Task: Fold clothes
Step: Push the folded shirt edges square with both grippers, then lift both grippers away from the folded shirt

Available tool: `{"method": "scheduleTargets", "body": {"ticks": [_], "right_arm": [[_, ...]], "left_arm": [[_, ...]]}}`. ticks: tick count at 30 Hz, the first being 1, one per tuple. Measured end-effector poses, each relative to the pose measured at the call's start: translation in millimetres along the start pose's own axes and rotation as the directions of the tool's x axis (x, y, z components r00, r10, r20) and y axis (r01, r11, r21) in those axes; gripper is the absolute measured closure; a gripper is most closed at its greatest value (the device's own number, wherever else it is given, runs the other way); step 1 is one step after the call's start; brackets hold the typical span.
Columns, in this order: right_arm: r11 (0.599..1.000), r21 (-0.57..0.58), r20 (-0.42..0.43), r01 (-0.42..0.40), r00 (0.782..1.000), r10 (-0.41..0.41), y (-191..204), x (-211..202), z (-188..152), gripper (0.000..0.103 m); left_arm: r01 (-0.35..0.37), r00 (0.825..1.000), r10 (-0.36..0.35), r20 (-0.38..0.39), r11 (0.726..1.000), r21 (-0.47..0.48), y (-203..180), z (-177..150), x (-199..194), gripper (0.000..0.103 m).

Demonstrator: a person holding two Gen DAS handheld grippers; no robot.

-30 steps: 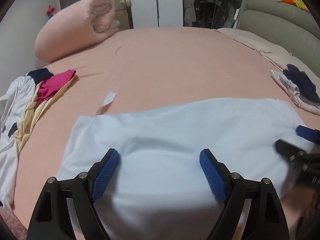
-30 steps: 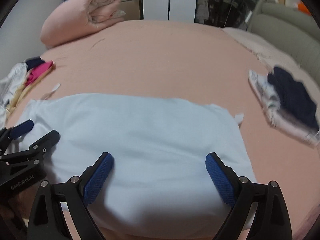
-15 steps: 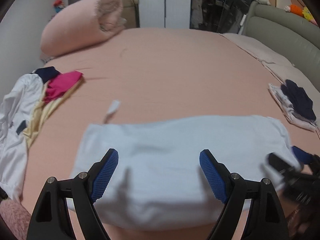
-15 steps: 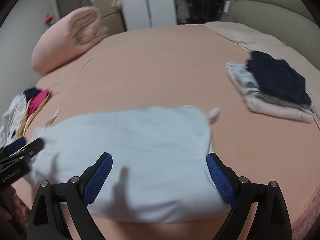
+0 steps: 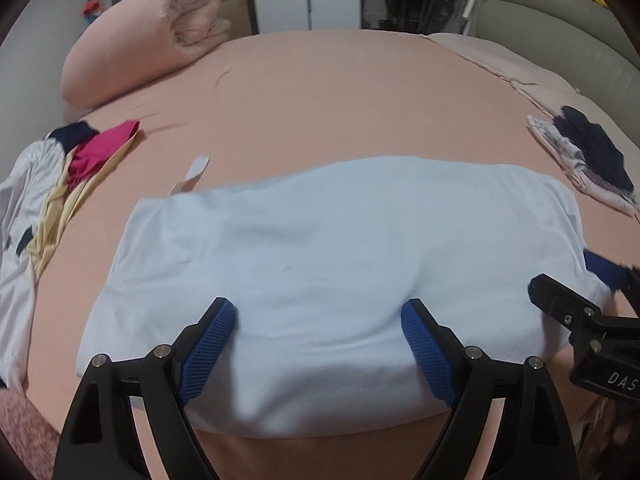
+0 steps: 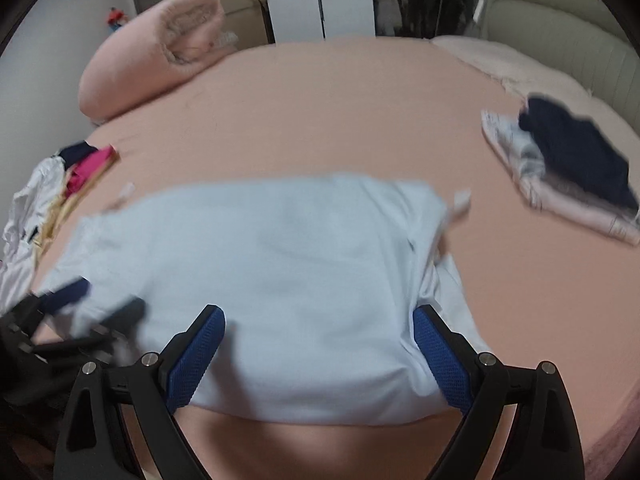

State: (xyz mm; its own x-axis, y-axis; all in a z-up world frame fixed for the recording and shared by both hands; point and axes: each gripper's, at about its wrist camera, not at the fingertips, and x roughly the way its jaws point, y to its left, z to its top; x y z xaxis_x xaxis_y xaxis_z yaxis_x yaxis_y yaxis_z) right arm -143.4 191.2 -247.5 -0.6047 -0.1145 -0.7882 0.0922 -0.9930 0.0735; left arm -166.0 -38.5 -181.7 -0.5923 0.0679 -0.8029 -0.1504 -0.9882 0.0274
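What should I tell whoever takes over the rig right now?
Left gripper: jaws open, empty, over the near edge of the light blue garment.
Right gripper: jaws open, empty, at that garment's right end.
Garment lies partly folded into a wide band on the pink bed.
Done: folded stack at right.
Left: finish this fold, then the unfolded pile at left.

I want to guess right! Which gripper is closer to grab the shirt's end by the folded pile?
Probably the right gripper: its right finger sits at the light blue shirt end nearest the folded pile.
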Motion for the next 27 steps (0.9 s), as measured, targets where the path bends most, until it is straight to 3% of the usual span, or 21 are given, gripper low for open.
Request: {"method": "scheduleTargets", "body": {"ticks": [4,5,6,7,9,11,12,14,16,19,21,23,25,27], "right_arm": [[0.997,-0.038,0.023,0.073,0.997,-0.072,28.1,0.0,7.4,0.008],[0.993,0.011,0.017,0.118,0.993,-0.118,19.4,-1.3,7.9,0.008],[0.985,0.073,0.002,0.158,0.987,-0.159,2.9,-4.0,7.5,0.008],[0.973,0.139,-0.017,0.184,0.983,-0.183,-12.0,-3.8,7.1,0.008],[0.959,0.241,-0.002,0.146,0.989,-0.150,-3.9,-6.2,8.6,0.008],[0.942,0.324,0.038,0.085,0.994,-0.102,16.3,-11.5,10.8,0.008],[0.947,0.320,0.068,0.041,0.995,-0.066,35.8,-13.1,14.3,0.008],[0.978,0.201,0.126,-0.057,0.991,0.032,97.4,-12.5,24.2,0.008],[0.992,0.081,0.117,-0.101,0.989,0.091,156.4,-5.1,29.0,0.008],[0.997,0.022,0.025,-0.079,0.997,0.079,192.8,20.5,31.6,0.008],[1.000,0.027,-0.015,-0.007,1.000,0.007,185.8,41.3,42.7,0.008],[0.988,0.154,-0.050,0.024,0.999,-0.017,169.4,49.9,47.9,0.008],[0.949,0.316,-0.038,0.001,0.999,0.012,163.9,42.7,48.7,0.008],[0.891,0.452,-0.012,-0.030,0.999,0.040,170.0,39.0,52.1,0.008]], "left_arm": [[0.021,1.000,-0.018,0.019,0.985,-0.173,55.4,-0.3,-13.8,0.017],[0.029,0.999,-0.024,0.023,0.971,-0.238,74.1,-0.8,-18.2,0.017],[0.081,0.996,-0.071,0.044,0.952,-0.294,91.0,-1.7,-24.6,0.017],[0.108,0.993,-0.086,0.084,0.944,-0.311,97.7,-2.2,-33.8,0.017],[0.151,0.982,-0.103,0.159,0.931,-0.331,109.0,-3.3,-51.3,0.017],[0.103,0.986,-0.065,0.151,0.961,-0.258,100.2,-5.3,-53.9,0.017],[0.105,0.990,-0.080,0.118,0.967,-0.232,95.5,-7.3,-46.7,0.017],[0.101,0.995,-0.094,0.039,0.970,-0.220,91.2,-13.5,-29.1,0.017],[0.092,0.996,-0.089,0.022,0.972,-0.217,92.5,-18.4,-22.6,0.017],[0.048,0.999,-0.047,0.009,0.979,-0.200,102.4,-17.9,-22.7,0.017],[0.047,0.999,-0.045,0.012,0.960,-0.276,125.3,-15.6,-27.3,0.017],[0.086,0.996,-0.076,0.040,0.921,-0.380,150.5,-15.4,-36.1,0.017],[0.084,0.996,-0.066,0.055,0.896,-0.436,166.5,-16.9,-44.7,0.017],[0.082,0.997,-0.069,0.046,0.888,-0.453,172.5,-18.5,-44.9,0.017]]}}
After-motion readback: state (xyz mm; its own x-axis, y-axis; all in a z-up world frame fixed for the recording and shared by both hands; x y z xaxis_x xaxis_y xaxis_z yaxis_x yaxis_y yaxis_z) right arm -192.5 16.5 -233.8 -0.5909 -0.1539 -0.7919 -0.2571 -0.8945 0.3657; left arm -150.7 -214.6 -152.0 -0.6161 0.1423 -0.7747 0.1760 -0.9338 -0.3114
